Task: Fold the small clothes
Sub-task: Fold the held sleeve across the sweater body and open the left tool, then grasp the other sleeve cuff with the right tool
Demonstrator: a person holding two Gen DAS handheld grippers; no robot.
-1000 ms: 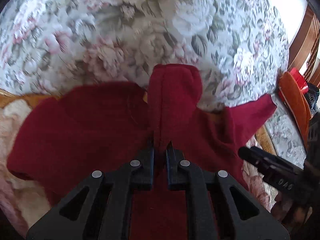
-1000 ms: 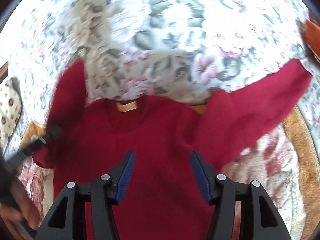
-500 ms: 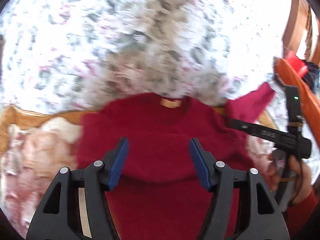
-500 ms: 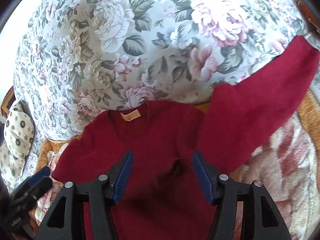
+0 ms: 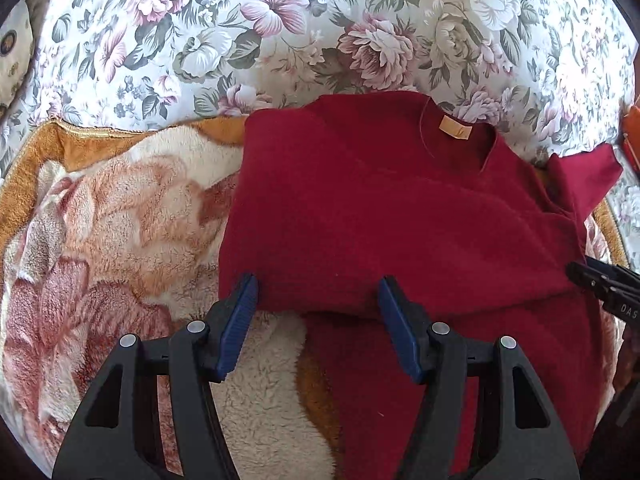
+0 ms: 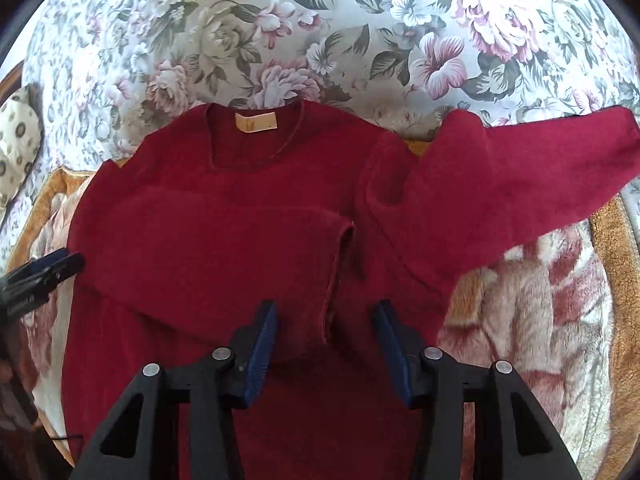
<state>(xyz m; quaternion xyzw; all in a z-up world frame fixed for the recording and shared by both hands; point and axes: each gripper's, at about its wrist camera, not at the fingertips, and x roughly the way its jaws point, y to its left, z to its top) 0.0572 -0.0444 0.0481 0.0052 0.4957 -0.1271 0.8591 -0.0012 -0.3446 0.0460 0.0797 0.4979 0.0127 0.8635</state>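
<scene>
A small dark red sweater (image 5: 400, 216) lies flat, neck away from me, with a tan label (image 5: 455, 128) at the collar. Its left sleeve (image 6: 224, 240) is folded across the chest, its cuff near the middle. The right sleeve (image 6: 520, 176) is spread out to the right. My left gripper (image 5: 316, 300) is open and empty over the folded sleeve's lower edge. My right gripper (image 6: 324, 320) is open and empty just above the folded cuff. Each gripper also shows at the edge of the other's view, the right one (image 5: 600, 284) and the left one (image 6: 40, 276).
The sweater rests on a fluffy orange and cream blanket (image 5: 120, 240). Behind it lies a floral bedspread (image 5: 280, 32). A patterned cushion (image 6: 16, 144) is at the far left. An orange object (image 5: 632, 136) sits at the right edge.
My left gripper let go of the left sleeve after laying it across the chest, opened, and drew back to the left. The right gripper stayed open and came closer over the sweater.
</scene>
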